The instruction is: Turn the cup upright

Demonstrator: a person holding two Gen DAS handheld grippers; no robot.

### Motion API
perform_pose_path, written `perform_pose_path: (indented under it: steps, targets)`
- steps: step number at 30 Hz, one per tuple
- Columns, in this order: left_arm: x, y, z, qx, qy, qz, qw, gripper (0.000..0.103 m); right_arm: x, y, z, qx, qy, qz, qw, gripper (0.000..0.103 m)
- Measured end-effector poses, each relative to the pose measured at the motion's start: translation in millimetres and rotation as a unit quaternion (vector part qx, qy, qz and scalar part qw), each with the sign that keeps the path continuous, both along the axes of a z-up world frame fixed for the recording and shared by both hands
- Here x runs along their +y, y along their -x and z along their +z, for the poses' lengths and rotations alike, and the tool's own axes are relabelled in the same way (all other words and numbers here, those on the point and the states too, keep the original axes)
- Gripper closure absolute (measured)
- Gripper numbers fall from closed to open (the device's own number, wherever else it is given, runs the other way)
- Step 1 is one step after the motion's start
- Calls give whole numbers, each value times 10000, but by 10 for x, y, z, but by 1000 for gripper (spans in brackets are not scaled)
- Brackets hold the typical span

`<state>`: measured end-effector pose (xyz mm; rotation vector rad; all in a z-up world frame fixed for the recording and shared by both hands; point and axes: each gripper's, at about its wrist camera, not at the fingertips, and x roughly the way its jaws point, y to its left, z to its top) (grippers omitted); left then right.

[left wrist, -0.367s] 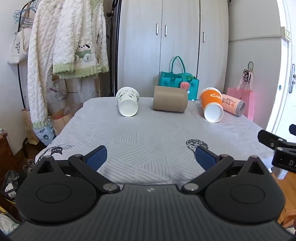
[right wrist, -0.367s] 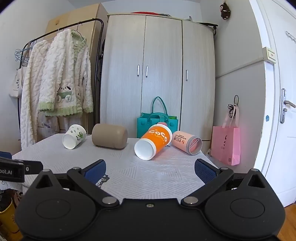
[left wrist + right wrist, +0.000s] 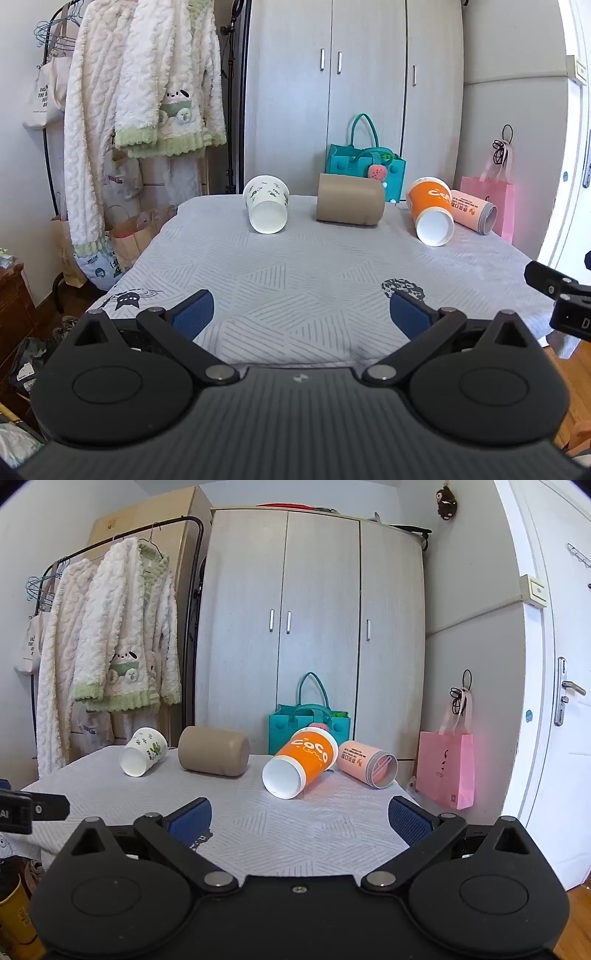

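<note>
Fingers of the left gripper (image 3: 301, 314) and the right gripper (image 3: 299, 818) stand wide apart and hold nothing, both over the near edge of the table (image 3: 314, 280). Bare patterned cloth lies between them and the far edge, where four cups lie on their sides: white leaf-print cup (image 3: 266, 209), brown cup (image 3: 349, 204), orange cup (image 3: 301, 762), pink cup (image 3: 365, 762). Only the right view shows the door handle (image 3: 570, 688).

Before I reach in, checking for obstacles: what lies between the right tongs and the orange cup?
Only bare patterned tablecloth, seen in the right wrist view, separates the open right tongs from the orange cup.
</note>
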<state>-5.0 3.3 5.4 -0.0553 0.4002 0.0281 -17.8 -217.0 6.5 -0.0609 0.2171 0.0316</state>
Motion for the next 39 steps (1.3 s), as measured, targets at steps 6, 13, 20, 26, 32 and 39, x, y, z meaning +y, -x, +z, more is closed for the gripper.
perform_pose_path:
  steps: [6,13,20,26,32,39]
  targets:
    - [22,0,-1,-9,-27,-18,10000,0,-66,21,17,17,-19,-79,10000,0]
    - [42,37,-14,-23,24,8,10000,0,-47,2,16,60,2,-211,9998,0]
    - [56,43,-1,-71,57,-16,10000,0,-61,6,4,86,12,-224,9997,0]
    - [53,46,6,-79,65,-32,9999,0,-52,-5,3,118,42,-201,9997,0]
    - [48,49,7,-58,73,-53,9999,0,-54,-9,-8,141,48,-193,9997,0]
    - [60,25,-15,5,158,-103,9998,0,-63,-30,-1,206,23,-221,9995,0]
